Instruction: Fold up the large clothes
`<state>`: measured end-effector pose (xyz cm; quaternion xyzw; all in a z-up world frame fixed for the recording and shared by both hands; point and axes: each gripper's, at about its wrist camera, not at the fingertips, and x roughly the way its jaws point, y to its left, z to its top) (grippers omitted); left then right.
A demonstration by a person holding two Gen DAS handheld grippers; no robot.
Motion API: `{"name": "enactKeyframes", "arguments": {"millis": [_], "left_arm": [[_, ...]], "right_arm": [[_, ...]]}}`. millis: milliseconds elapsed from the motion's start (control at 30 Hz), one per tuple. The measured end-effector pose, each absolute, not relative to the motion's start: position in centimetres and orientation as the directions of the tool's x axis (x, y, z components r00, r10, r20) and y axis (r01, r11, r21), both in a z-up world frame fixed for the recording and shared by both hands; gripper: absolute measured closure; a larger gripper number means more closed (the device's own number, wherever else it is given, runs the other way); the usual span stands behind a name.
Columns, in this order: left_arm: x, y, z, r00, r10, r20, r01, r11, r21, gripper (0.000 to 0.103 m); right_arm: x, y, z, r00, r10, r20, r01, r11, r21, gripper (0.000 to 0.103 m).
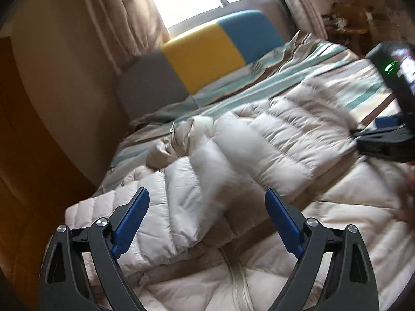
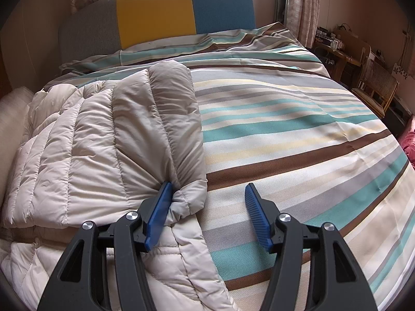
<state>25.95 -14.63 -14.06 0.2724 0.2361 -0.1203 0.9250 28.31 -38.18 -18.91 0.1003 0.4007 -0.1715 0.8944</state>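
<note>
A cream quilted puffer coat (image 1: 233, 155) lies on the striped bed, also in the right wrist view (image 2: 90, 134). One sleeve (image 2: 171, 119) is folded across its body, cuff (image 2: 190, 197) near me. My left gripper (image 1: 207, 194) is open and empty above the coat's near part. My right gripper (image 2: 208, 189) is open; its left finger (image 2: 160, 204) touches the cuff, its right finger (image 2: 255, 212) is over the bedspread. The right gripper's body (image 1: 389, 129) shows at the right edge of the left wrist view.
The striped bedspread (image 2: 298, 134) covers the bed right of the coat. A grey, yellow and blue headboard (image 2: 155, 20) stands at the far end under a window. A wooden desk and cane chair (image 2: 373, 88) stand at the right. A brown wall (image 1: 52, 103) runs along the left.
</note>
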Motion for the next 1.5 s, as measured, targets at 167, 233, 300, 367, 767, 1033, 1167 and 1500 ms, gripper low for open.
{"name": "enactKeyframes", "arguments": {"millis": [167,233,300,367,767,1033,1167,1500], "left_arm": [[26.0,-9.0,-11.1,0.855,-0.111,-0.506,0.311,0.892,0.33,0.013],[27.0,-5.9,-10.1,0.86,-0.085,-0.503,0.263,0.919,0.295,0.013],[28.2,-1.9,-9.1,0.873,-0.014,-0.487,0.171,0.945,0.28,0.013],[30.0,1.0,-8.6,0.867,0.058,-0.494,0.092,0.957,0.275,0.013],[38.0,9.2,-12.7,0.744,0.112,-0.658,-0.015,0.988,0.151,0.04],[40.0,7.2,-17.1,0.709,0.095,-0.698,0.036,0.985,0.17,0.03],[40.6,7.1,-18.3,0.693,0.119,-0.711,0.016,0.983,0.18,0.026],[38.3,7.3,-15.2,0.675,0.147,-0.723,-0.042,0.986,0.162,0.023]], "right_arm": [[28.3,-38.3,-18.5,0.624,-0.196,-0.757,0.379,0.922,0.074,0.045],[28.2,-38.1,-17.4,0.634,-0.195,-0.749,0.366,0.928,0.069,0.045],[27.7,-36.8,-15.3,0.683,-0.181,-0.707,0.327,0.942,0.074,0.045],[27.5,-34.9,-13.4,0.726,-0.155,-0.67,0.281,0.956,0.082,0.044],[35.2,-18.8,-11.7,0.751,0.175,-0.636,-0.132,0.985,0.115,0.048],[38.7,-18.3,-17.5,0.701,0.08,-0.709,-0.028,0.996,0.084,0.052],[39.1,-16.8,-18.3,0.703,0.04,-0.71,-0.017,0.999,0.039,0.052],[39.1,-17.4,-18.5,0.707,0.021,-0.707,-0.017,1.0,0.013,0.051]]}}
